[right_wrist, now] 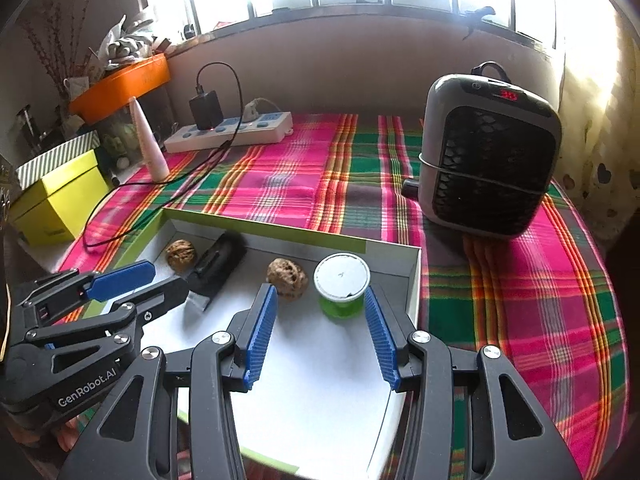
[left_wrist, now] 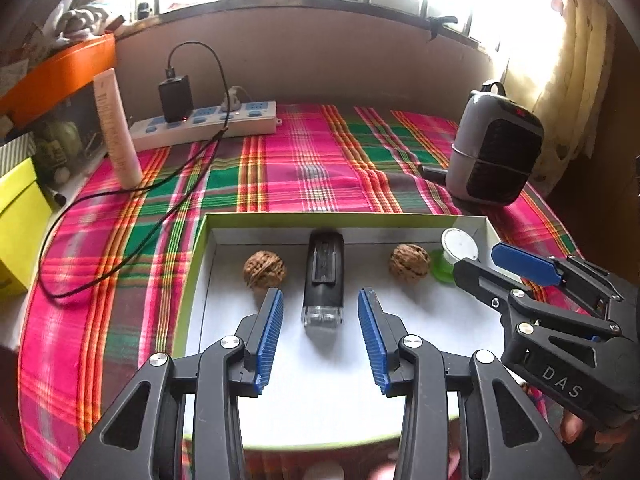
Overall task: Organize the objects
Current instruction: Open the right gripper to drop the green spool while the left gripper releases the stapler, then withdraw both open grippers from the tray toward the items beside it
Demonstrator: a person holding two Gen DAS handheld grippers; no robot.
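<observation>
A shallow white box with a green rim (left_wrist: 320, 218) (right_wrist: 280, 232) lies on the plaid cloth. Inside it are two walnuts (left_wrist: 265, 269) (left_wrist: 409, 266), a black device with a clear tip (left_wrist: 324, 272) (right_wrist: 218, 264), and a green cup with a white lid (left_wrist: 456, 254) (right_wrist: 342, 280). My left gripper (left_wrist: 320, 296) (right_wrist: 166, 278) is open, its blue pads either side of the device's clear end without touching it. My right gripper (right_wrist: 320, 292) (left_wrist: 480, 264) is open around the green cup; the left pad stands clear of it. A walnut (right_wrist: 287, 278) sits just beyond that pad.
A grey and black heater (left_wrist: 494, 148) (right_wrist: 488, 156) stands at the right back. A white power strip (left_wrist: 208, 124) with a black charger and a trailing cable (left_wrist: 120, 248) is at the back left, beside a white tube (left_wrist: 118, 128) and a yellow box (left_wrist: 16, 224).
</observation>
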